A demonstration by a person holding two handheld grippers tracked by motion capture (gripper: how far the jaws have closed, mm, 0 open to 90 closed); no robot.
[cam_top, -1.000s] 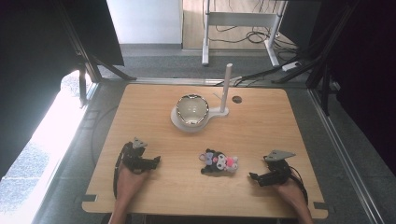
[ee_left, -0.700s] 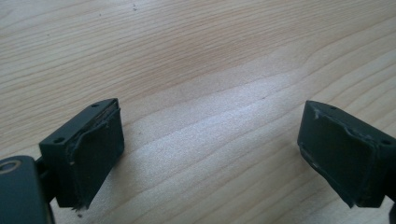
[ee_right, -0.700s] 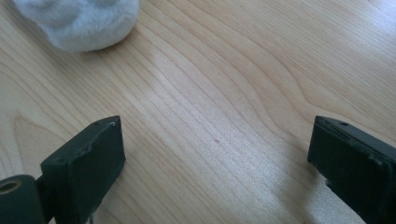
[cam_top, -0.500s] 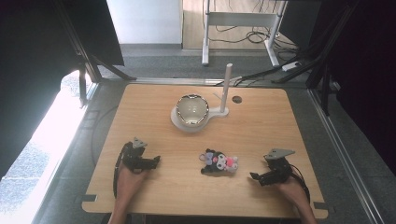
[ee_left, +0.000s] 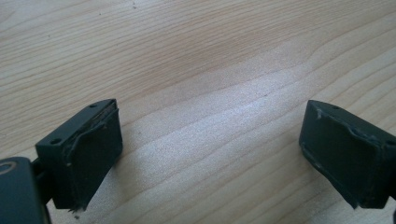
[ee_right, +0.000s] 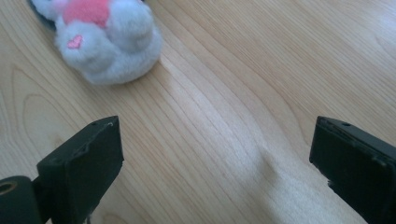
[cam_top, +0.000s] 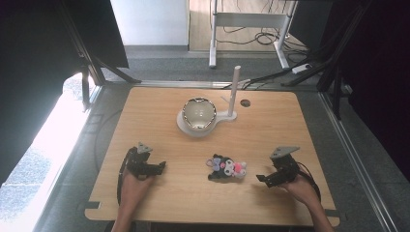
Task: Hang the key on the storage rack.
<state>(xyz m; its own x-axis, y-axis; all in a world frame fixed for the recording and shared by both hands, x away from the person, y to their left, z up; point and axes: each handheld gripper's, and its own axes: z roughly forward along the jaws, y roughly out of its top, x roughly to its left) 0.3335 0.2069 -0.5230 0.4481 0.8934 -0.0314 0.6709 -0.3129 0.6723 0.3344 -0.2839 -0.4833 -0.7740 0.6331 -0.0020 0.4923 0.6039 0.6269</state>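
A small plush toy point(cam_top: 227, 168), black, white and pink, lies on the wooden table point(cam_top: 145, 111) near its front middle. Its pale end point(ee_right: 105, 37) sits at the top left of the right gripper view. My right gripper point(cam_top: 261, 178) rests on the table just right of the toy, jaws wide apart and empty, pointing toward it point(ee_right: 215, 154). My left gripper point(cam_top: 159, 166) lies at the front left, also open over bare wood point(ee_left: 210, 154), well left of the toy. A shiny metal bowl point(cam_top: 198, 113) sits on a white stand with an upright post point(cam_top: 234, 89) at the table's back middle.
A small dark round hole or disc point(cam_top: 245, 103) marks the tabletop right of the post. Dark panels flank the table on both sides, and a white frame with cables point(cam_top: 251, 21) stands on the floor beyond it.
My right gripper has shifted slightly toward the toy. The left gripper, toy and bowl are where they were.
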